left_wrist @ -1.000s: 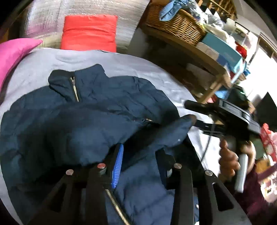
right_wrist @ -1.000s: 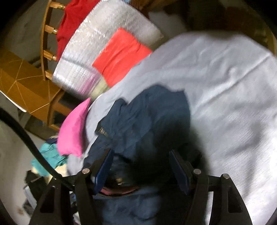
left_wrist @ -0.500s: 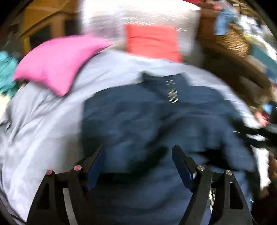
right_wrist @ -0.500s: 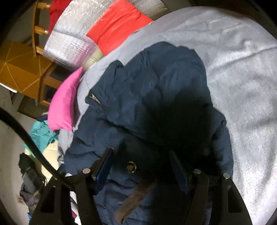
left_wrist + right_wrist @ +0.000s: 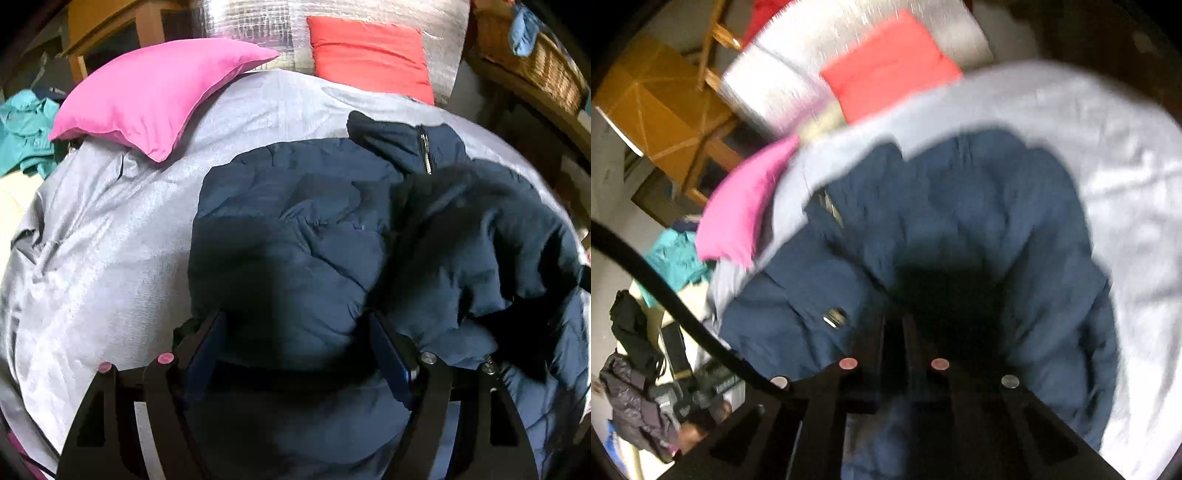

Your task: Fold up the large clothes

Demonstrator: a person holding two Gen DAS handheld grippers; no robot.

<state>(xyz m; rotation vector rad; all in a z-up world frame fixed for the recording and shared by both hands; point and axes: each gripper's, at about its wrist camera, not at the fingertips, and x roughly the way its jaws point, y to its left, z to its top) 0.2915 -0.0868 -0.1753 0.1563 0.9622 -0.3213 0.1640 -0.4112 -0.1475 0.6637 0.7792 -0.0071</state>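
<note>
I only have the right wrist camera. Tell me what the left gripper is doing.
Observer: The left gripper is open, its fingers spread wide over the jacket, holding nothing.
Operator: Report what lies just right of that gripper.
Observer: What looks like a sleeve lies bunched up across the front of the jacket.
Operator: Name whatever sits at the far upper right of that view.
Observer: A wicker basket, with a blue cloth hanging over its rim.
</note>
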